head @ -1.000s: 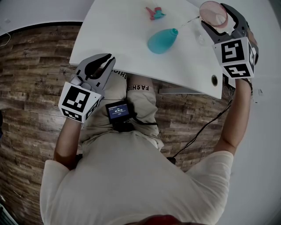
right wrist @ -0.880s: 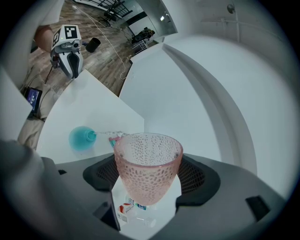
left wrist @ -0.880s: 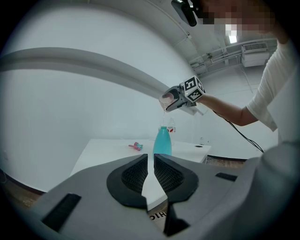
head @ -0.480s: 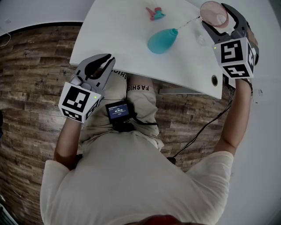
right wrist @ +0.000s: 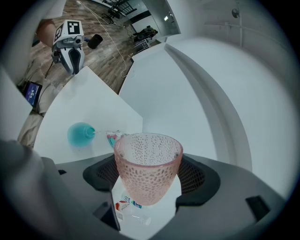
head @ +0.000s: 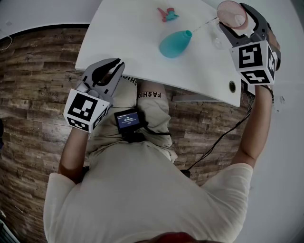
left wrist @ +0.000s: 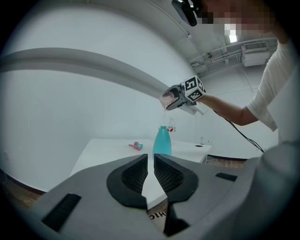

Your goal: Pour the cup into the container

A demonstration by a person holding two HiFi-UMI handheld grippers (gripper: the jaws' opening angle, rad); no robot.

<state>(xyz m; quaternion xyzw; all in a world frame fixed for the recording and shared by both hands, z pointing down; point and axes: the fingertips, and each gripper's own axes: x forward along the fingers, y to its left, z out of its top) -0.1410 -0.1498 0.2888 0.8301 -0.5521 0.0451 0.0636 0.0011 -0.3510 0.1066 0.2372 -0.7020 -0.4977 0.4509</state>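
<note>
Well inboard, bottle point(head: 174, 44) stands w/ bare table point(head: 123, 42) round; cup point(head: 231, 14) above.

I read 1 white table point(head: 123, 42) over a wood-plank floor point(head: 38, 85). 3 things on it: teal bottle point(head: 173, 45) upright mid-table; small pink-and-teal piece point(head: 167, 14) lying beyond it; small clear bottle point(left wrist: 171, 126), red label, to its right. 1 round hole point(head: 232, 87) near the table's right corner.
</note>
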